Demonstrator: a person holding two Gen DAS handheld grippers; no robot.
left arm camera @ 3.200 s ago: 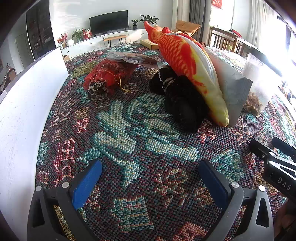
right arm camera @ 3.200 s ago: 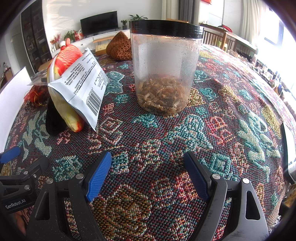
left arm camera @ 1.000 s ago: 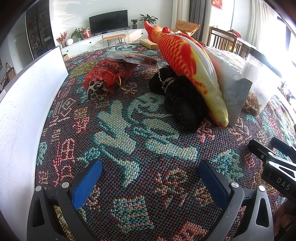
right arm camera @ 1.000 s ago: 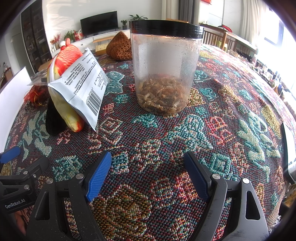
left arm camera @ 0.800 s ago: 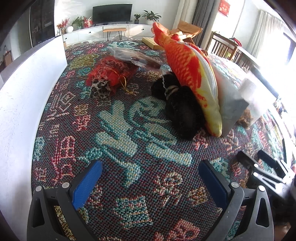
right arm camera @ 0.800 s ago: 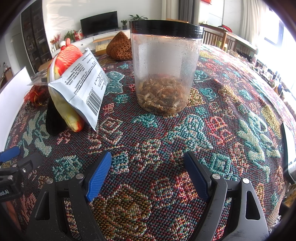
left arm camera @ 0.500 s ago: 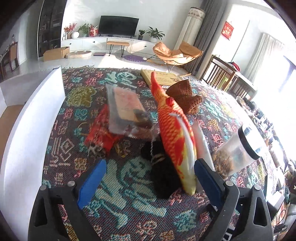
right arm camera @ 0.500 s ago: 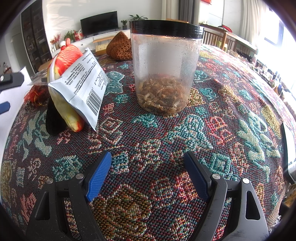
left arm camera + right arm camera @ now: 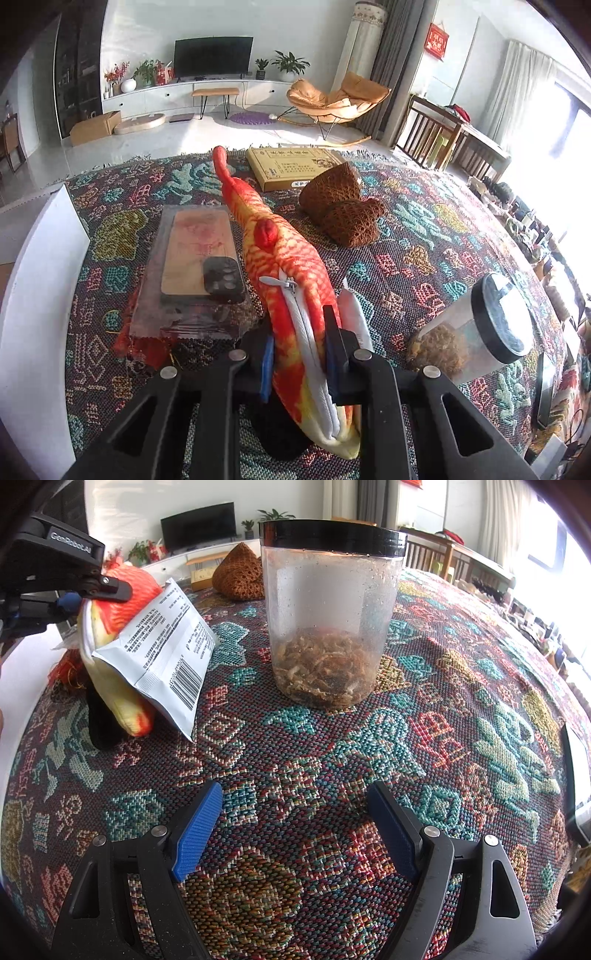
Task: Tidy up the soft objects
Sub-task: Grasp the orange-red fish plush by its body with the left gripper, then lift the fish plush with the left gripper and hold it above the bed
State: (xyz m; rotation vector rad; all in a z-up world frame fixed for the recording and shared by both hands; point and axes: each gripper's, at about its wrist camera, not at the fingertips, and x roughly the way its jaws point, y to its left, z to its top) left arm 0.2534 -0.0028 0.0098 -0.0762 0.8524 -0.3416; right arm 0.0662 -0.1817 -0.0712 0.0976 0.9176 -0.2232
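Now left tongs (image 9: pixel 297 363) clenched on plush fish (image 9: pixel 291 280), mid-table, leaning against white packet (image 9: pixel 162 642). Right tongs (image 9: pixel 293 830) released, near jar (image 9: pixel 330 627). Lift straight up, slowly, so packet slides off without toppling.

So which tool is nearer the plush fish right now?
Left. The left tool is shut on the plush fish; the right tool sits open, well off to its side.
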